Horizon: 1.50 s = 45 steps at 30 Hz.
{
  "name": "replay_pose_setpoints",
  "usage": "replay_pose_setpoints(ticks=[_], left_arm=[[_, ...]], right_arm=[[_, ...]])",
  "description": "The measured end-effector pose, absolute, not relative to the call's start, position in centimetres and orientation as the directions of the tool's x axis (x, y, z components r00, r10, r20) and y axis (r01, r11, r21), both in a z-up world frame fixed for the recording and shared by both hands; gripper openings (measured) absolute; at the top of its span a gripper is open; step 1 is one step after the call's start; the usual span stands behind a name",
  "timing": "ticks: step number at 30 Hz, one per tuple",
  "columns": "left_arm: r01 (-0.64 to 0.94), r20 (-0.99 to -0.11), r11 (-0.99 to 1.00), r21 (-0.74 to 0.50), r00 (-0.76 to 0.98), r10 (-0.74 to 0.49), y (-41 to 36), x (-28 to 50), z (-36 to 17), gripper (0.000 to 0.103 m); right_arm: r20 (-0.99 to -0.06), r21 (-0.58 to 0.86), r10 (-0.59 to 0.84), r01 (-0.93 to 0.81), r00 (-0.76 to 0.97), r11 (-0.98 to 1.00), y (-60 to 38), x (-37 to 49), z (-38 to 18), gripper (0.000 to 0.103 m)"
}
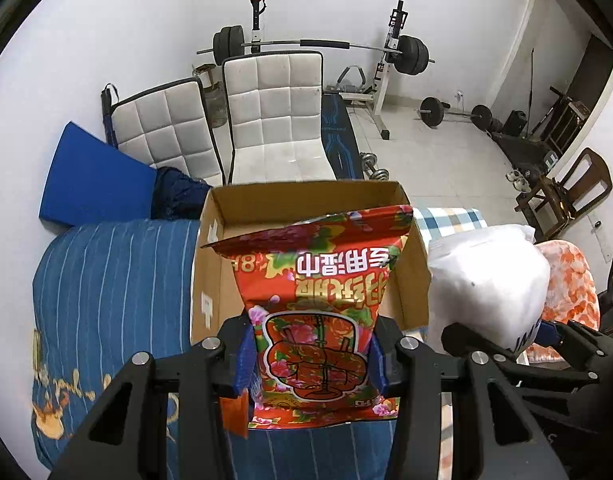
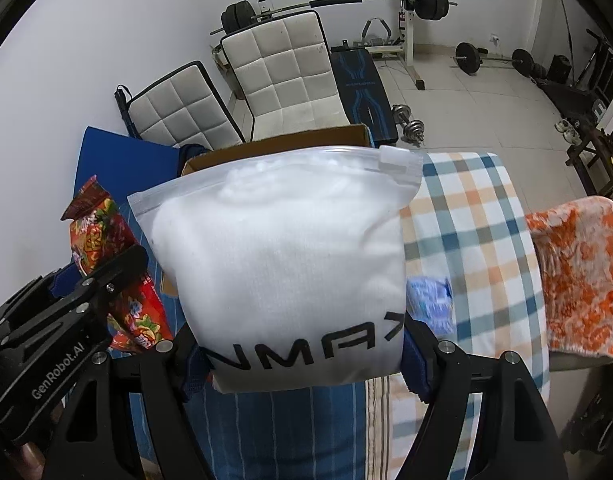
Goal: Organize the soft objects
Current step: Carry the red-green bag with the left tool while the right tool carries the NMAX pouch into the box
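Note:
My left gripper (image 1: 312,360) is shut on a red floral packet (image 1: 322,304) and holds it upright over the near edge of an open cardboard box (image 1: 302,196). My right gripper (image 2: 302,360) is shut on a white zip bag with folded white cloth (image 2: 282,264), held up beside the box and hiding most of it (image 2: 306,138). The white bag also shows at the right in the left wrist view (image 1: 486,280). The red packet shows at the left in the right wrist view (image 2: 102,232), with the left gripper (image 2: 106,280) below it.
The box stands on a blue striped quilt (image 1: 114,280). A checked blanket (image 2: 466,220) and an orange floral towel (image 2: 578,272) lie to the right, with a small blue packet (image 2: 430,308). Two white chairs (image 1: 274,116), a blue mat (image 1: 94,180) and a barbell rack (image 1: 326,46) stand behind.

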<state>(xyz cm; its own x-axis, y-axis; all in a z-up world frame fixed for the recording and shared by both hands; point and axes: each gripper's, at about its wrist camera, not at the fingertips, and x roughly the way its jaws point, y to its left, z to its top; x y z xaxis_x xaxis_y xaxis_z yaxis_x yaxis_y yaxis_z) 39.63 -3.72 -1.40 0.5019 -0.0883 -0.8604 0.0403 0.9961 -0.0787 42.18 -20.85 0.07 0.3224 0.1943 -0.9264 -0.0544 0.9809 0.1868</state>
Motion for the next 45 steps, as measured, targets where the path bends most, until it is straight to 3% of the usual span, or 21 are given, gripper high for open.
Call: replay_pose_setpoints(ticks=[8,15,25,36,45], left_arm=[[0.047,-0.896,0.992,-0.117,0.427,-0.126,-2.5,47.2,-5.3,0.042],[-0.016,-0.948,0.977,-0.211,0.247,-0.201,-0.5,54.1,-13.1,0.042],[-0.072,-0.978,0.976,-0.207,0.046,-0.204,0.1,60.2,-21.9,0.042],[-0.061,-0.978,0.979,-0.196,-0.057,-0.2,-1.2,63.0,-24.4,0.042],[-0.047,-0.986,0.989,-0.139,-0.084,-0.143,-2.1,62.7,-21.7,0.045]], right_arm=[[-0.944,0.164,0.165,-0.028,0.286,0.986,-19.8,50.2,-4.8,0.078],[-0.973,0.172,0.164,0.035,0.164,0.984,-19.5,57.1,-12.9,0.079],[-0.995,0.091,0.088,0.073,0.046,0.993,-18.3,62.5,-22.4,0.079],[-0.998,0.035,0.042,0.126,-0.054,0.991,-18.2,65.9,-28.5,0.08],[-0.994,0.059,0.068,0.095,-0.088,0.994,-18.0,66.7,-29.7,0.083]])
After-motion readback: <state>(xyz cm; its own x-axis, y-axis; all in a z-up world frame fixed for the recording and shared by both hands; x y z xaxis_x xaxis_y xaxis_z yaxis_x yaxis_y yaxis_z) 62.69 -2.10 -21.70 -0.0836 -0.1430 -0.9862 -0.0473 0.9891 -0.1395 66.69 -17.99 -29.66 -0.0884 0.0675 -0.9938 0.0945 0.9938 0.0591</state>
